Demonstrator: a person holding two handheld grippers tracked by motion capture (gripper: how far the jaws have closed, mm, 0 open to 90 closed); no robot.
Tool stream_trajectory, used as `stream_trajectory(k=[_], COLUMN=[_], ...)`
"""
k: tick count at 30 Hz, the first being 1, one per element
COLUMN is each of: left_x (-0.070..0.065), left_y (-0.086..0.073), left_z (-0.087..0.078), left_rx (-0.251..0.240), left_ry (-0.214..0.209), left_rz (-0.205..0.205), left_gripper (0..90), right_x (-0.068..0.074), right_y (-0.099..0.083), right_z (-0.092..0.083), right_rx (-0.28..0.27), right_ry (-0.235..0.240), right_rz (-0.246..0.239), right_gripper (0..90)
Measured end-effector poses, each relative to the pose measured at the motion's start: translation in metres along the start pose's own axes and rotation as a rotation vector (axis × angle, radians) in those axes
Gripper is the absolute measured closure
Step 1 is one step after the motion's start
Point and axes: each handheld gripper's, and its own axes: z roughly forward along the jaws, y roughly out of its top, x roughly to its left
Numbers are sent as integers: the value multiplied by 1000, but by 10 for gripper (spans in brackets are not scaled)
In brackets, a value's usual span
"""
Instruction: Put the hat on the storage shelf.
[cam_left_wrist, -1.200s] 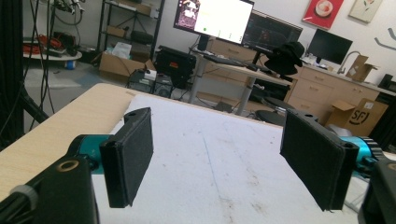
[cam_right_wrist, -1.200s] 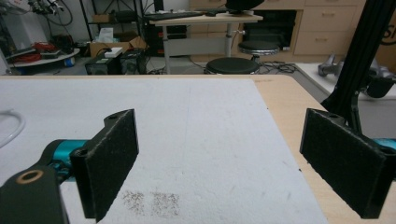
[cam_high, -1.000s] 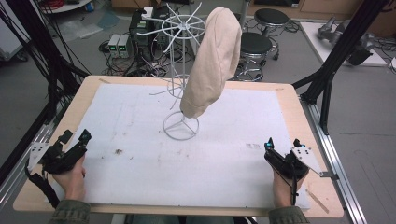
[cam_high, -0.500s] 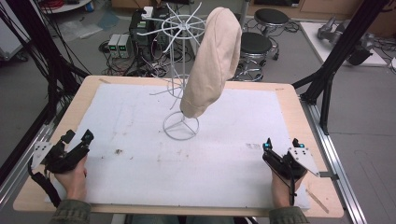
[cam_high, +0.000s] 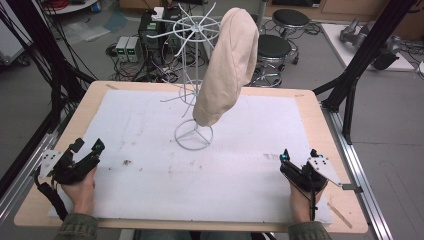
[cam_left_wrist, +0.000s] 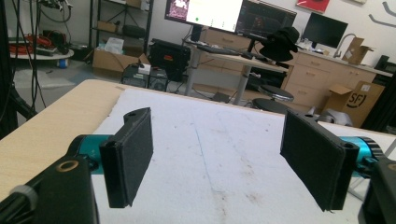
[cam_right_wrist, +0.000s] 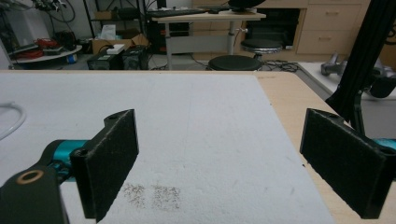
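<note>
A beige cap (cam_high: 227, 65) hangs on a white wire stand (cam_high: 192, 75) at the back middle of the white mat (cam_high: 210, 165). The stand's round base (cam_high: 194, 135) rests on the mat. My left gripper (cam_high: 87, 147) lies low at the mat's front left, held by a hand, open with nothing between its black pads (cam_left_wrist: 130, 154). At the front right my right gripper (cam_high: 298, 153) is also open and empty, its pads (cam_right_wrist: 109, 161) wide apart over the bare mat. Both grippers are far from the stand.
The mat covers a wooden table (cam_high: 320, 120) with black frame posts (cam_high: 360, 60) at its sides. Small dark stains (cam_high: 126, 162) mark the mat. Stools (cam_high: 272, 47), cables and electronics boxes (cam_high: 127, 47) stand on the floor behind the table.
The left gripper has edged slightly right and forward on the mat. The right gripper has shifted a little. The cap and stand have not moved.
</note>
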Motion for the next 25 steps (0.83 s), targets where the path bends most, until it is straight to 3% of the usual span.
stream_trajectory(k=[25], left_x=[1], left_y=[0], left_z=[1], left_rx=[3], left_ry=[0], left_rz=[-2], left_gripper=[257], right_x=[-1], right_y=[-1], right_z=[2], right_rx=[25], right_ry=[2], right_rz=[4], right_gripper=[107])
